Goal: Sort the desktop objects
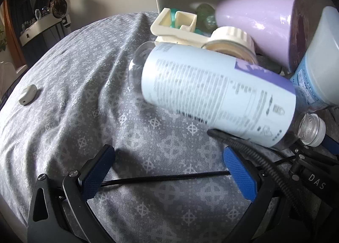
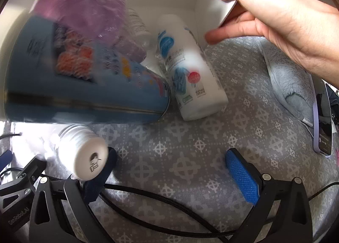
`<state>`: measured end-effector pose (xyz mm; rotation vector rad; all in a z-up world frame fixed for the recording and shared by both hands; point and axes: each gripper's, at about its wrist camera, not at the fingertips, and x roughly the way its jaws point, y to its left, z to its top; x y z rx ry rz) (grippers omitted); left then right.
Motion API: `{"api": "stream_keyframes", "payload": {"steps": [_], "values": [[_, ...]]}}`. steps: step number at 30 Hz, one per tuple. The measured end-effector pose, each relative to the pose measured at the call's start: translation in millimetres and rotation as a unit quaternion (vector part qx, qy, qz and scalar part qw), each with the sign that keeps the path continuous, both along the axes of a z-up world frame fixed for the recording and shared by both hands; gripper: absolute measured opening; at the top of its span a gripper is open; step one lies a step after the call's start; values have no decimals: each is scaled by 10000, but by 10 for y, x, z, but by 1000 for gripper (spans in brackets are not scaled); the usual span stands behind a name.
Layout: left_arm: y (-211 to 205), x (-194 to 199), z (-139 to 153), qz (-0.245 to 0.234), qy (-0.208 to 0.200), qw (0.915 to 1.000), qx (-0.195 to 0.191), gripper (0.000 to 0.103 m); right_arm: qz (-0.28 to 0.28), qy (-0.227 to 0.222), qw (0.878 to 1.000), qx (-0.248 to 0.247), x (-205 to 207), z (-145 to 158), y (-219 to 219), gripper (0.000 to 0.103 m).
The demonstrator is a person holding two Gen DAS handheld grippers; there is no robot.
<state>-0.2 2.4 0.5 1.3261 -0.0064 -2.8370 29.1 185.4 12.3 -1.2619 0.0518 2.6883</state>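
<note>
From my left camera I see the left gripper (image 1: 168, 168) with its blue pads spread wide apart and nothing between them, hovering over the grey patterned cloth (image 1: 70, 103). I take the clear bottle with the pale blue label (image 1: 214, 92) as my landmark: it lies tilted on its side just ahead of that gripper, its white cap (image 1: 313, 129) pointing right, a little blurred. Behind the bottle sits a cream plastic holder (image 1: 175, 26) and a cream ribbed lid (image 1: 233, 36), touching or nearly so. Behind and to the right of the bottle lies a lilac cup (image 1: 260, 22) on its side, and just right of the bottle a pale blue container (image 1: 317, 62) leans in. Well apart from the bottle, far left on the cloth, rests a small white case (image 1: 27, 94).

From my right camera the right gripper (image 2: 169, 168) is also open: the right pad is bare, while the bottle's cap (image 2: 84, 158) sits against the left pad, but I cannot tell whether it truly touches. The bottle's body (image 2: 84, 81) is smeared by motion there. Just right of it lies a white bottle with blue and red marks (image 2: 192, 77), touching or almost touching it. Farther right of the bottle, a bare hand (image 2: 281, 14) holds a flat white thing against the white wall, above a light blue plush (image 2: 286, 81) and a phone (image 2: 323, 120) at the edge
</note>
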Motion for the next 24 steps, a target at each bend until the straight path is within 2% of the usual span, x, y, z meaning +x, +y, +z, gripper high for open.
{"api": "stream_keyframes", "payload": {"steps": [24], "values": [[-18,55,40,9,-2,10000,-4,103,3,-4,10000,-9,10,8,21,103]]}}
